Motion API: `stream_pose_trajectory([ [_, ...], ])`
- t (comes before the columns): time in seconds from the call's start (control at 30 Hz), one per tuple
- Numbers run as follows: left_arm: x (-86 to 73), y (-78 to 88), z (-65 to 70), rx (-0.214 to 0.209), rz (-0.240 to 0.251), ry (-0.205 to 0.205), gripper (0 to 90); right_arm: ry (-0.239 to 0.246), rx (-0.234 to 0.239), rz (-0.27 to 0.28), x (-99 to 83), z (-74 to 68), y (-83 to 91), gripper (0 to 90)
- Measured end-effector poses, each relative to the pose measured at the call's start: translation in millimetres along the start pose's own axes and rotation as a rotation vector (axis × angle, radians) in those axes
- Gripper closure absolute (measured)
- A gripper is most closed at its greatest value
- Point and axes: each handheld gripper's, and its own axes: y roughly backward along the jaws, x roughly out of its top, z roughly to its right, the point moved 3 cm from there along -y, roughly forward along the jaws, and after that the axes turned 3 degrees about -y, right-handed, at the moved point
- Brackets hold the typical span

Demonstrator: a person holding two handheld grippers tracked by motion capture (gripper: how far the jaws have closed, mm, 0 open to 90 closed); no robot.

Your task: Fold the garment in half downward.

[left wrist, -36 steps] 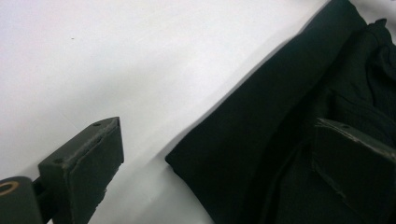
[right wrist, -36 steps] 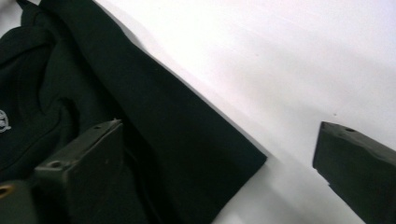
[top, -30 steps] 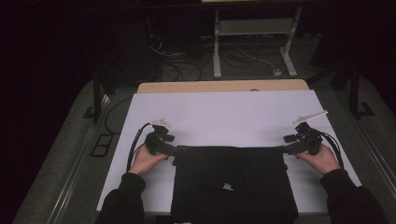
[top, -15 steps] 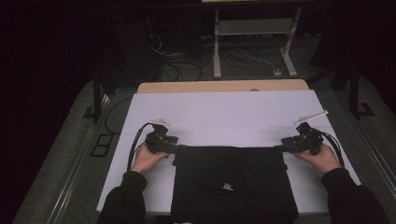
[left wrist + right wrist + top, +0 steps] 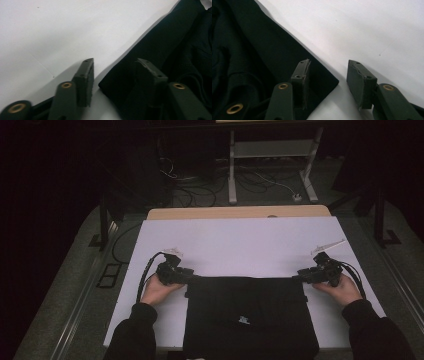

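Straddling the two far corners of the flat, rectangular black fabric garment [image 5: 247,317], both grippers lay low on the white table surface [image 5: 240,242]. The left gripper [image 5: 186,276] had just been closing its jaws; in the left gripper view they stood part-way apart, with the garment's pointed corner [image 5: 106,86] lying in the gap, nearer the right-hand jaw, and a strip of bare table showing beside the other jaw. The pads did not press on the cloth. The right gripper [image 5: 300,275] had likewise just been closing; in the right gripper view the opposite corner [image 5: 332,83] reached into the gap past one jaw, while the other jaw rested clear on the table, so that this grip was also not yet made.

From each gripper, the garment lay inward, toward the middle of the table and toward the person. The left gripper was nearer the garment's left corner, the right gripper nearer its right corner, and each pointed along the far edge toward the other.

The garment rested on the near half of the table, and its near edge overhung the table's front edge between the person's dark sleeves. Its far edge ran straight from side to side between the grippers. Judged from this layout, the coming move depended on both corners staying between the jaws until the pads met cloth.
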Motion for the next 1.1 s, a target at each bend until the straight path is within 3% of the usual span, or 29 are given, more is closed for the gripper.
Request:
stream_pose_trajectory([
  [0.17, -0.2, -1.5, 2.3, 0.022, -0.011, -0.012, 65.8, 0.001, 0.002, -0.002, -0.9, 1.5, -0.7, 57.8],
  [0.47, 1.5, -2.7, 13.2, 0.057, -0.058, -0.08, 85.6, 0.006, 0.021, -0.025, -2.3, -1.3, -2.9, 83.6],
  [0.77, 3.6, -1.3, 23.8, 0.109, -0.092, -0.117, 87.4, 0.001, 0.025, -0.031, -3.8, -3.3, -0.3, 86.5],
  [1.1, 7.0, 8.5, 22.9, 0.158, -0.053, -0.106, 87.5, -0.039, 0.049, 0.006, -6.3, -5.3, 10.5, 86.7],
])
